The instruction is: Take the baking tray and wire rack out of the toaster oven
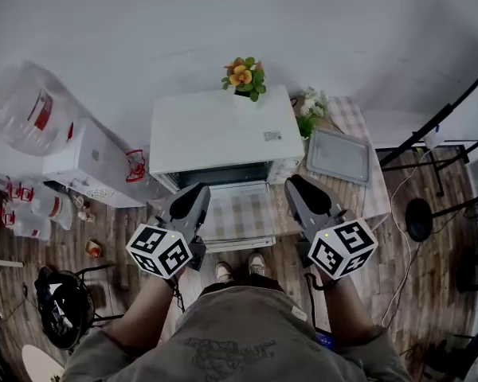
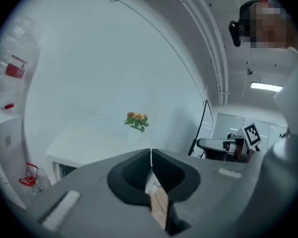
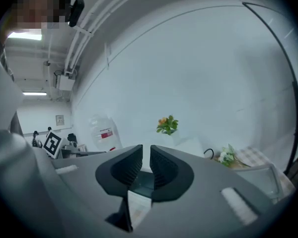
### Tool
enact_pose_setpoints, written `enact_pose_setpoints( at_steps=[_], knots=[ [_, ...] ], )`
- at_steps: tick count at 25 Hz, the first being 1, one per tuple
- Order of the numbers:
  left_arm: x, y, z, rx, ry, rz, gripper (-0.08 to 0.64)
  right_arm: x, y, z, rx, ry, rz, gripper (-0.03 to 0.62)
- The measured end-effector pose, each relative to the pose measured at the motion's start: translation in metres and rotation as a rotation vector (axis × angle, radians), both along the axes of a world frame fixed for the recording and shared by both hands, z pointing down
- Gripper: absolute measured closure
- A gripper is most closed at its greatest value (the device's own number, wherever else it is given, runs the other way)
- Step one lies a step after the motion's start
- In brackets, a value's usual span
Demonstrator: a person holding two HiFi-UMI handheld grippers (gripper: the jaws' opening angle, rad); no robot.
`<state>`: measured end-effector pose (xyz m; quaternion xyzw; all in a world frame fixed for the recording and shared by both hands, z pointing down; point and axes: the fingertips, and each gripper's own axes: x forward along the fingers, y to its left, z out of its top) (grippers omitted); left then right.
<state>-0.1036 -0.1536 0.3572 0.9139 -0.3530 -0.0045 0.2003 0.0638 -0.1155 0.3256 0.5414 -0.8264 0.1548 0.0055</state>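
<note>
The white toaster oven (image 1: 221, 134) stands on a checked table, its glass door (image 1: 237, 215) folded down toward me. A grey baking tray (image 1: 338, 156) lies flat on the table just right of the oven. I cannot make out a wire rack in any view. My left gripper (image 1: 196, 191) hovers over the door's left end, its jaws pressed together and empty (image 2: 150, 152). My right gripper (image 1: 296, 185) hovers at the door's right end, left of the tray, jaws almost touching with only a thin slit and nothing between them (image 3: 146, 148).
An orange flower pot (image 1: 244, 76) stands behind the oven, and white flowers (image 1: 311, 103) lie near the tray. A white box (image 1: 88, 161) and water jugs (image 1: 28, 106) sit to the left. A black stand (image 1: 418, 217) is at the right, a black stool (image 1: 64, 309) lower left.
</note>
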Motion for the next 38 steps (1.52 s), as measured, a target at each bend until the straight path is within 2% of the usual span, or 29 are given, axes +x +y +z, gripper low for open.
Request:
enact_pose_setpoints(
  at_steps=[5,10,15,17,22,38],
  knots=[
    [-0.040,0.001,-0.033,0.099,-0.071,-0.088,0.560,-0.041,-0.003,-0.041,0.124,0.050,-0.086,0.546],
    [-0.083,0.005,-0.081,0.169,-0.045,-0.189,0.560,-0.074,-0.002,-0.073,0.205,0.050,-0.164,0.565],
    [-0.113,0.015,-0.101,0.247,-0.150,-0.257,0.560,-0.102,-0.001,-0.096,0.292,0.138,-0.220,0.565],
    [-0.121,0.017,-0.105,0.264,-0.186,-0.279,0.560,-0.109,-0.001,-0.104,0.314,0.146,-0.234,0.565],
    [-0.132,0.015,-0.116,0.293,-0.206,-0.321,0.560,-0.115,-0.008,-0.110,0.327,0.176,-0.239,0.568],
    [-0.121,-0.002,-0.122,0.327,-0.225,-0.288,0.560,-0.106,-0.024,-0.093,0.269,0.147,-0.226,0.566]
  ],
)
